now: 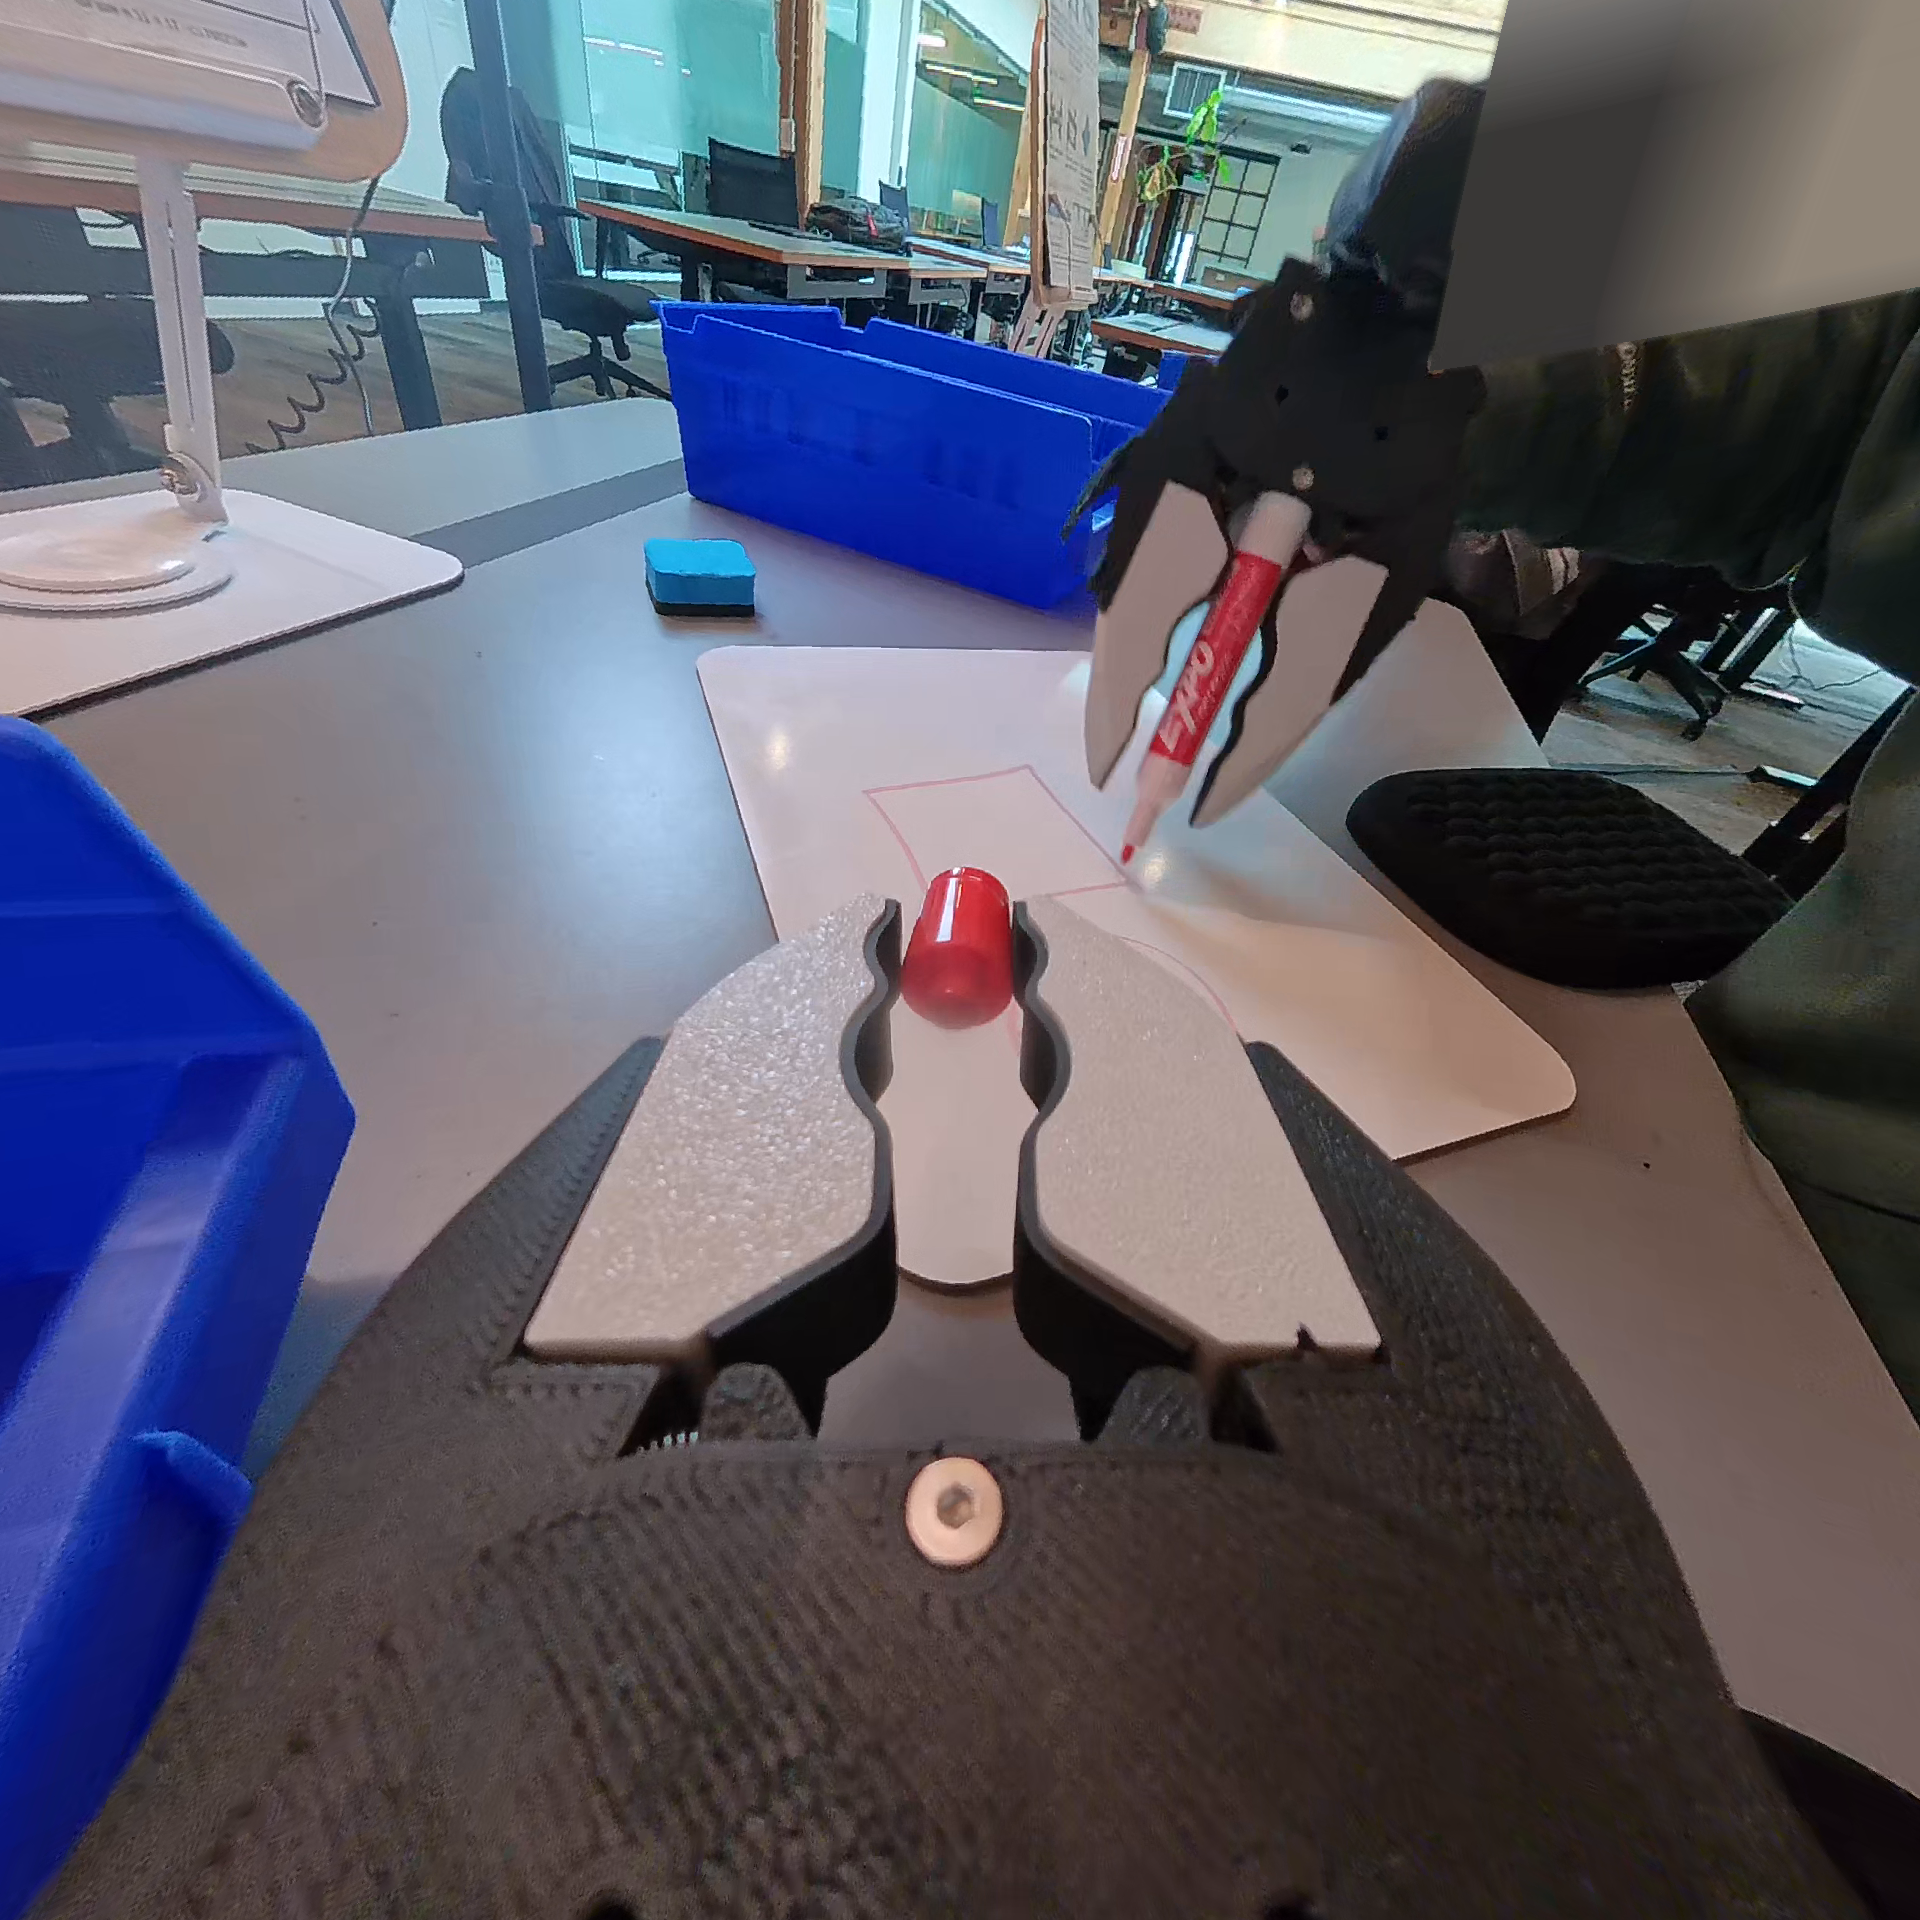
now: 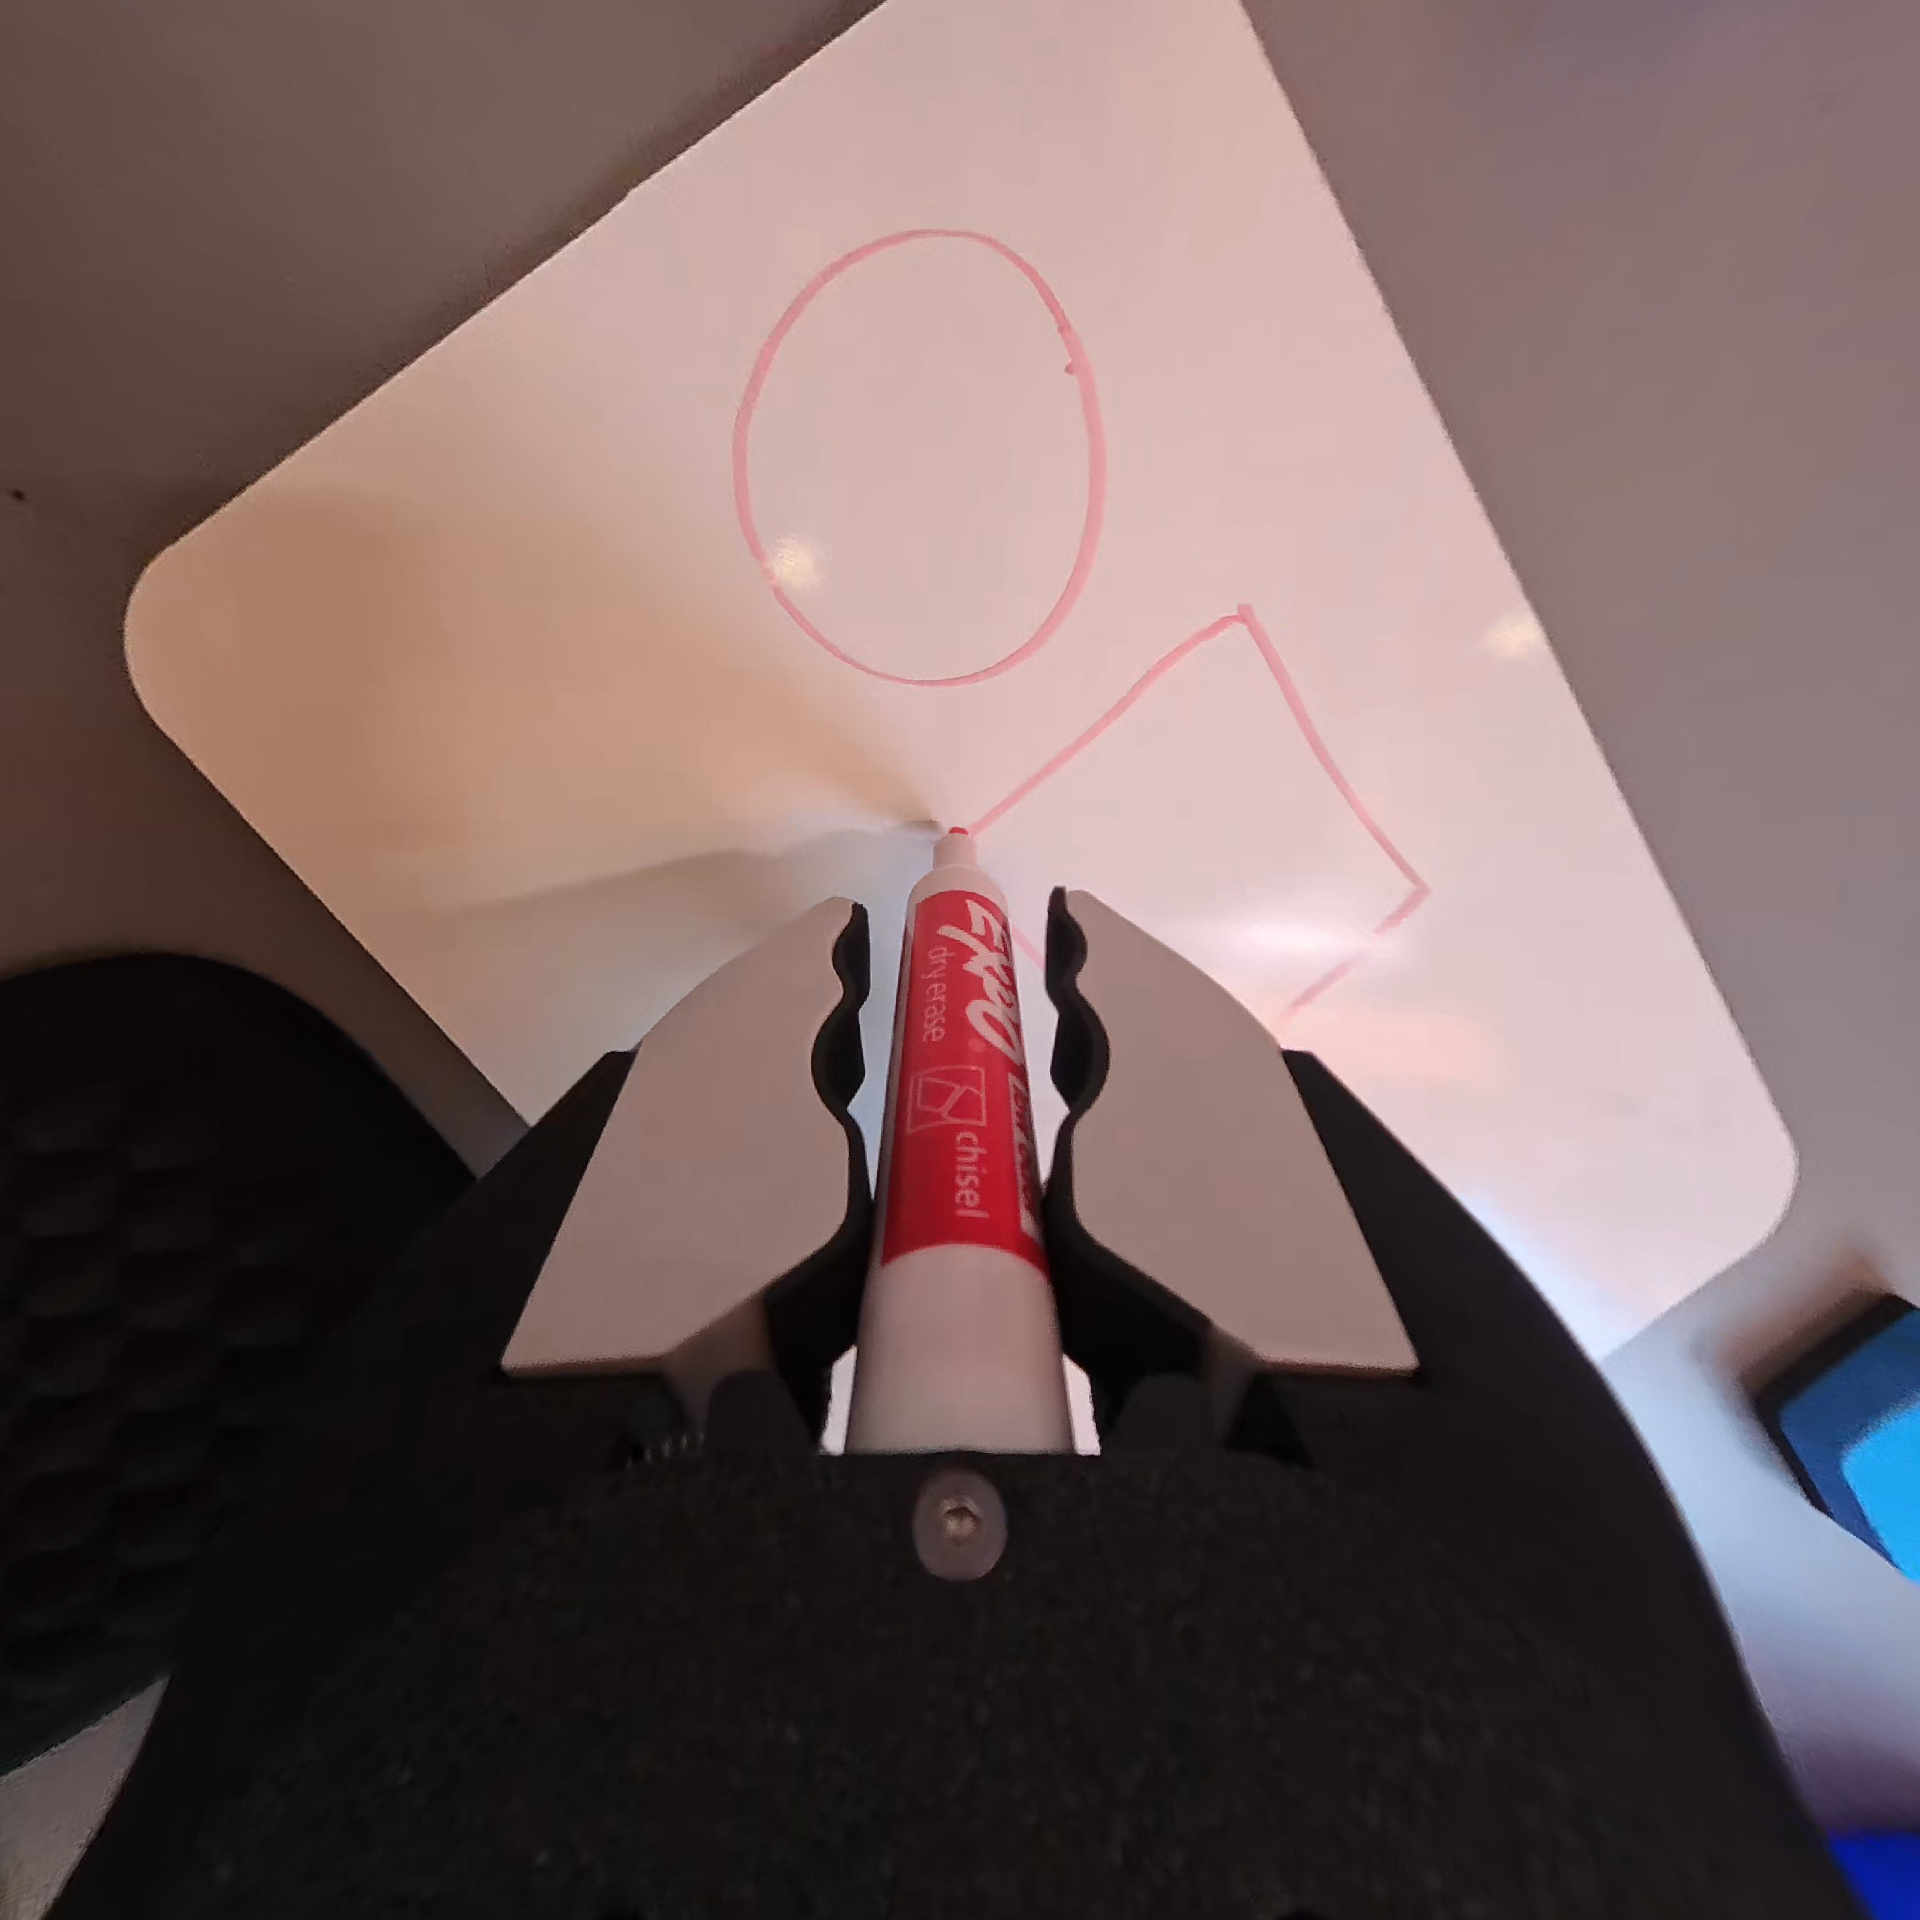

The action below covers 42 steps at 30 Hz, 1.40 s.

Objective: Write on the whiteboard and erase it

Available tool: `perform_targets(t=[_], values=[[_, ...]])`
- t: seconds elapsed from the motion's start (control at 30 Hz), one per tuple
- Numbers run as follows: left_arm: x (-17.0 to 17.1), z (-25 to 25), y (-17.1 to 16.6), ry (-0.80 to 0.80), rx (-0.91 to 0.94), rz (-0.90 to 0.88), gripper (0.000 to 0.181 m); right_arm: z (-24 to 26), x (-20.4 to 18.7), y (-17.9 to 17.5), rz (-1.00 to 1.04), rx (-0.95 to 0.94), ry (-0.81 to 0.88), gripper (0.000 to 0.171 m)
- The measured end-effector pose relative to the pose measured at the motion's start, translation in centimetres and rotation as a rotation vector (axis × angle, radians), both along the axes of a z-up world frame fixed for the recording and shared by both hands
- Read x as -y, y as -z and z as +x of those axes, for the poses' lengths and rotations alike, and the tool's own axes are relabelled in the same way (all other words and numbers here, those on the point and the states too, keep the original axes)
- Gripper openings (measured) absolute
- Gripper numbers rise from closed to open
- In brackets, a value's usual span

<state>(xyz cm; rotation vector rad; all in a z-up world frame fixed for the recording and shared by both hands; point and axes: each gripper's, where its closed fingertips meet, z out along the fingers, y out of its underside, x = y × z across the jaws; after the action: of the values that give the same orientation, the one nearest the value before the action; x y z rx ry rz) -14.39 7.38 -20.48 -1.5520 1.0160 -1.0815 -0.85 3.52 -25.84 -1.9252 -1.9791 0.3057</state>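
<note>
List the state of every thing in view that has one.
Marker: uncapped, gripped, tip on the whiteboard.
Cap: off the marker, held between the jaws.
Whiteboard: flat on the table, marked with a red oval and a box.
Eraser: unused, lying on the table.
Right gripper: shut on marker.
Left gripper: shut on cap.

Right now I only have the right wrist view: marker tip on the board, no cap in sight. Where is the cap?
Observer: The cap is clamped between the left gripper's fingers, over the near end of the board.
Operator: I see just a corner of the eraser. Is it on the board?
Observer: No. The eraser lies on the table past the board's far end, in front of a blue bin.
Operator: Anything else close by?
Observer: A second blue bin stands just left of the left gripper.
</note>
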Motion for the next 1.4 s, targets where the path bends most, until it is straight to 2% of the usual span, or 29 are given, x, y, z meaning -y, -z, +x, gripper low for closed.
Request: perform_targets(t=[0.13,0.2,0.3,0.63,1.03,1.23,1.4], values=[[0.0,0.0,0.0,0.002,0.001,-0.003,0.02,2.4,-4.2,-2.5,0.06,-0.057,0.135,0.034],[0.0,0.0,0.0,0.002,0.002,-0.004,0.02,4.5,-6.4,-2.4,0.084,-0.041,0.203,0.034],[-0.1,-0.1,0.0,-0.001,0.005,-0.006,0.02,5.9,-7.7,-1.1,0.058,-0.039,0.253,0.033],[-0.1,-0.2,-0.2,0.001,0.017,-0.017,0.02,5.0,-8.1,0.5,0.045,-0.031,0.224,0.033],[-0.1,-0.2,-0.2,0.002,0.018,-0.021,0.02,8.7,-10.9,0.5,0.086,0.041,0.29,0.033],[-0.2,-0.3,-0.2,0.0,0.02,-0.022,0.02,7.3,-10.9,-0.4,0.078,-0.026,0.289,0.034],[-0.2,-0.3,-0.2,0.0,0.019,-0.021,0.02,6.6,-10.9,0.3,0.07,-0.019,0.276,0.034]])
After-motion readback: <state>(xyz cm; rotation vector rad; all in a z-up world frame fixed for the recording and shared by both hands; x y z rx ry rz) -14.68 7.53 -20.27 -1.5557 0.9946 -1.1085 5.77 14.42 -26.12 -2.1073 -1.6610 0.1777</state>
